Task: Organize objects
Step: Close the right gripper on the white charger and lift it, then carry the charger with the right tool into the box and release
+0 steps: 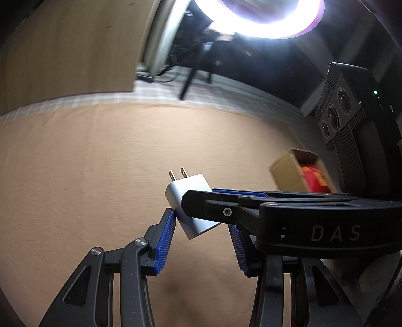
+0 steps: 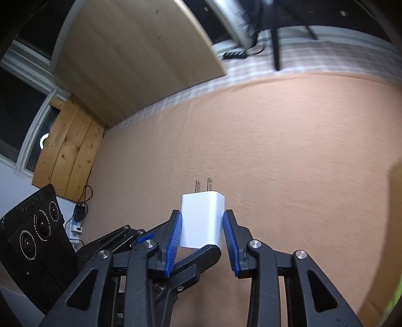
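We grip one white charger [image 2: 202, 221] with both tongs: the right tongs [image 2: 202, 226] clamp its sides, the left tongs [image 1: 201, 226] pinch it too, above the desk [image 2: 289, 151].

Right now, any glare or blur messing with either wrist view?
Left wrist: ring light blown out up top, cardboard box and floor smeared by motion, charger sharp. Right wrist: no glare, carpet streaked, white charger crisp; both fisheye-bent.
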`<state>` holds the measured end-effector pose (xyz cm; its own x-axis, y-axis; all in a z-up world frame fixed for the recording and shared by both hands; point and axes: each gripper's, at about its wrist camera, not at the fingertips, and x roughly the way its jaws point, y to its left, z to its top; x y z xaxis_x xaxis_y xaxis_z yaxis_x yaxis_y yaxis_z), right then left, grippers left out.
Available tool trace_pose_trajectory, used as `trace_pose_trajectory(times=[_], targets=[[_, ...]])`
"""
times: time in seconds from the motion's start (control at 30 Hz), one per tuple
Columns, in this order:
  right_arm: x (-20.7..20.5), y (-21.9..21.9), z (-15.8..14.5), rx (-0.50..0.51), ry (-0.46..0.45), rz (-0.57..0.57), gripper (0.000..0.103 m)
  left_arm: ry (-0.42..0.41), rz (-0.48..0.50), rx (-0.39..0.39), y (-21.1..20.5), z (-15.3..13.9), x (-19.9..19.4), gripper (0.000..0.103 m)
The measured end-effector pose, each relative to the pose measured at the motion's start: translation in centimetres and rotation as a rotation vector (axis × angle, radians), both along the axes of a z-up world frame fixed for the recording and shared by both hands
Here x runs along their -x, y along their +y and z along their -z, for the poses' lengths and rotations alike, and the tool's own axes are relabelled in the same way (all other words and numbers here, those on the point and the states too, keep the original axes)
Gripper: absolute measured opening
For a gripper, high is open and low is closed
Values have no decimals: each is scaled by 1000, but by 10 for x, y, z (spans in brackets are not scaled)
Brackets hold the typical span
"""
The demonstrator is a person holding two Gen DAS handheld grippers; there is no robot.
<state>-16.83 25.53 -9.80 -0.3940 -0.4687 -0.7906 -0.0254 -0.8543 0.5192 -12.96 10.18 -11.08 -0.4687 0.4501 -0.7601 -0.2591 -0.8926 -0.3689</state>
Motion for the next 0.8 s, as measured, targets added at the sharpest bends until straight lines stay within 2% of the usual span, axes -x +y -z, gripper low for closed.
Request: trace_pose_trajectory(times=[0.43,0.8], targets=[[-104,96,-29,-68,48,188,31,27,241,-7,136,-31,-46,47],[-176,155,-33,-99,49,328,31,18,415,-7,219,-37,-78,47]])
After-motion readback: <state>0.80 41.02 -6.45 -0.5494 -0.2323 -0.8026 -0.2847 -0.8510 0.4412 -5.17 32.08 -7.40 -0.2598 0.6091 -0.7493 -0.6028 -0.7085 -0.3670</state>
